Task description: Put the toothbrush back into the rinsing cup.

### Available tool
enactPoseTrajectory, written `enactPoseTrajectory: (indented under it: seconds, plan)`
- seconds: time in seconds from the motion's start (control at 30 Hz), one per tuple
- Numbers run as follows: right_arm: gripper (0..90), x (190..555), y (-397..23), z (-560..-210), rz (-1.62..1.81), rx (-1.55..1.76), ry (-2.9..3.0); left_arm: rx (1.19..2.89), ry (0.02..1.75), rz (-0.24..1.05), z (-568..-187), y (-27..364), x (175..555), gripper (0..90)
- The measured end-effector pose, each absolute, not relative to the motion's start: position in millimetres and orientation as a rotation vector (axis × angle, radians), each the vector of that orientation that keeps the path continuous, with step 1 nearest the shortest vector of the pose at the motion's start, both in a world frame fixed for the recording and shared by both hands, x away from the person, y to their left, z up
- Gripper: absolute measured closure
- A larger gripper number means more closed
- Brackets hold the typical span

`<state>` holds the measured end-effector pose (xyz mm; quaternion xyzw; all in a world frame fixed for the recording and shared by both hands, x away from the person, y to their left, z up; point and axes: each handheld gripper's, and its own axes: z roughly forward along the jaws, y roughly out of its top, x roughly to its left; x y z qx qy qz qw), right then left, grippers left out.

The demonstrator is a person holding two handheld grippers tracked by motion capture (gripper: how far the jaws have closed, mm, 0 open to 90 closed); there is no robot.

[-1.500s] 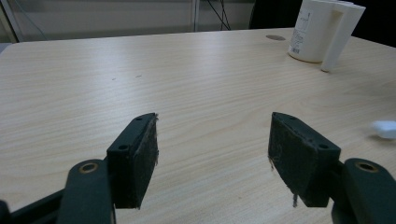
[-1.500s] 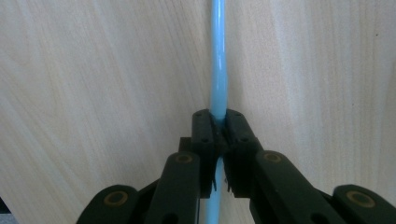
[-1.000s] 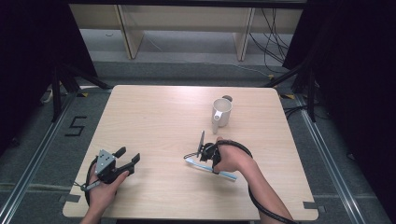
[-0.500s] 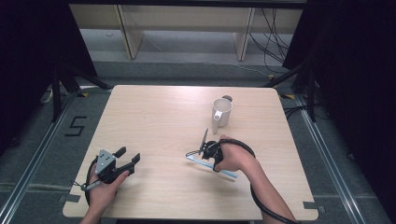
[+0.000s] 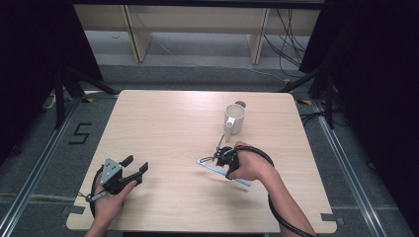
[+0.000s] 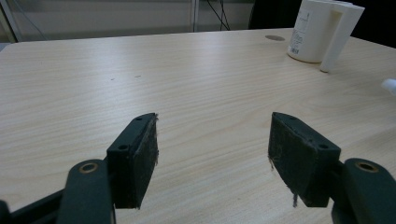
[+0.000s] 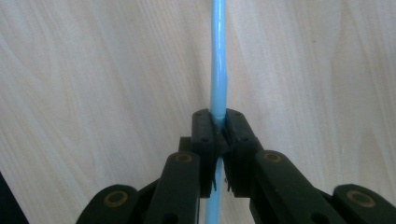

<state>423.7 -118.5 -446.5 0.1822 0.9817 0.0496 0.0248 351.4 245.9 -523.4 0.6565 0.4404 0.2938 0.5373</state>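
right claw (image 7: pixel 218 122) clamps blue straw (image 7: pixel 217 60) | high view: grip hidden, probably same | left claw (image 6: pixel 212 149) open, empty

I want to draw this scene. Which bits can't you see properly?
- Blue straw: right gripper view, both ends cut off by the picture's edges.
- Straw in the high view: its middle is hidden under the right gripper and hand.
- Mug: left gripper view, top cut off; label print too small to read.

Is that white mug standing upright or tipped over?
Upright. The white mug stands on its base on the table, open mouth facing up, handle at its side.
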Motion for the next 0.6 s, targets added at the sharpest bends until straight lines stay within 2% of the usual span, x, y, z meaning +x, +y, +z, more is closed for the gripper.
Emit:
enactPoseTrajectory:
  seconds: [0.6]
  plan:
    - [84.3, 423, -131, -434, 0.423, 0.675, 2.940, 1.558, 1.051, 0.698, -523, 246, 351, 32.5]
